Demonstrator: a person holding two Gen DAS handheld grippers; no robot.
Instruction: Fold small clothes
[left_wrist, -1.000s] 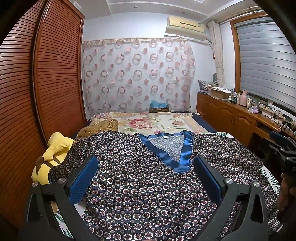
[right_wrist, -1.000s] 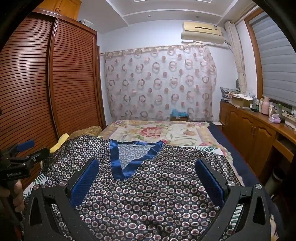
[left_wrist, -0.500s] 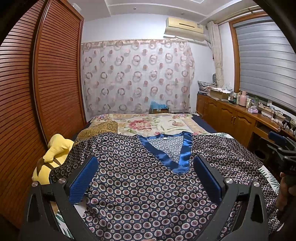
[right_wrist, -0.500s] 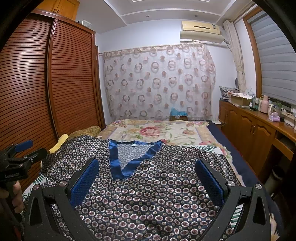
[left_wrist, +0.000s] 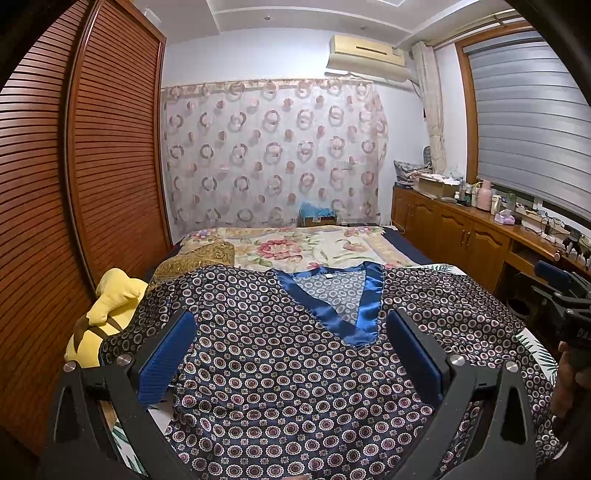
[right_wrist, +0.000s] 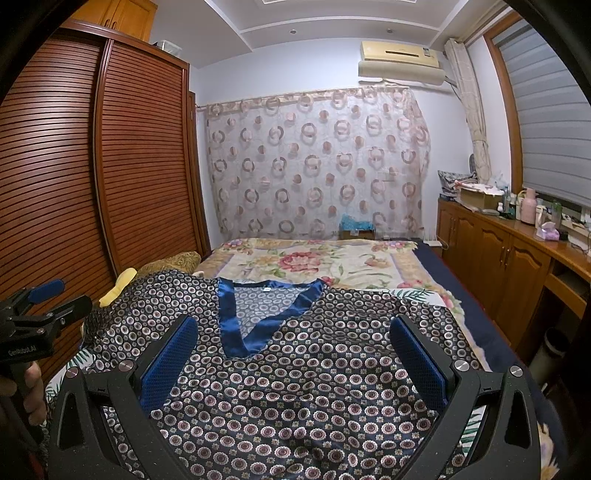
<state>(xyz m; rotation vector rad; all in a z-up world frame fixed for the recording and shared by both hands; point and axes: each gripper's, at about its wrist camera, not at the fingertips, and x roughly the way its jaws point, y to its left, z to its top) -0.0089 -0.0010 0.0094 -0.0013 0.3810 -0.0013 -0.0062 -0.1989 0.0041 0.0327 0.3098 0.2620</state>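
Observation:
A dark navy satin top (left_wrist: 295, 362) with a ring pattern and a bright blue V-neck band (left_wrist: 343, 325) lies spread flat on the bed, neck pointing away from me. It also shows in the right wrist view (right_wrist: 303, 376). My left gripper (left_wrist: 291, 350) is open above its lower left part, holding nothing. My right gripper (right_wrist: 295, 354) is open above its lower right part, holding nothing. Each gripper shows at the edge of the other's view: the right gripper (left_wrist: 565, 295) and the left gripper (right_wrist: 40, 306).
The bed has a floral cover (right_wrist: 332, 262). A yellow plush toy (left_wrist: 107, 314) and a gold cushion (left_wrist: 199, 258) lie at the bed's left side by the slatted wardrobe (left_wrist: 74, 184). A wooden cabinet (right_wrist: 509, 258) with bottles stands on the right.
Both grippers have risen and tilted up slightly, so the top sits a little lower in both views. The top has not moved. Both grippers stay open.

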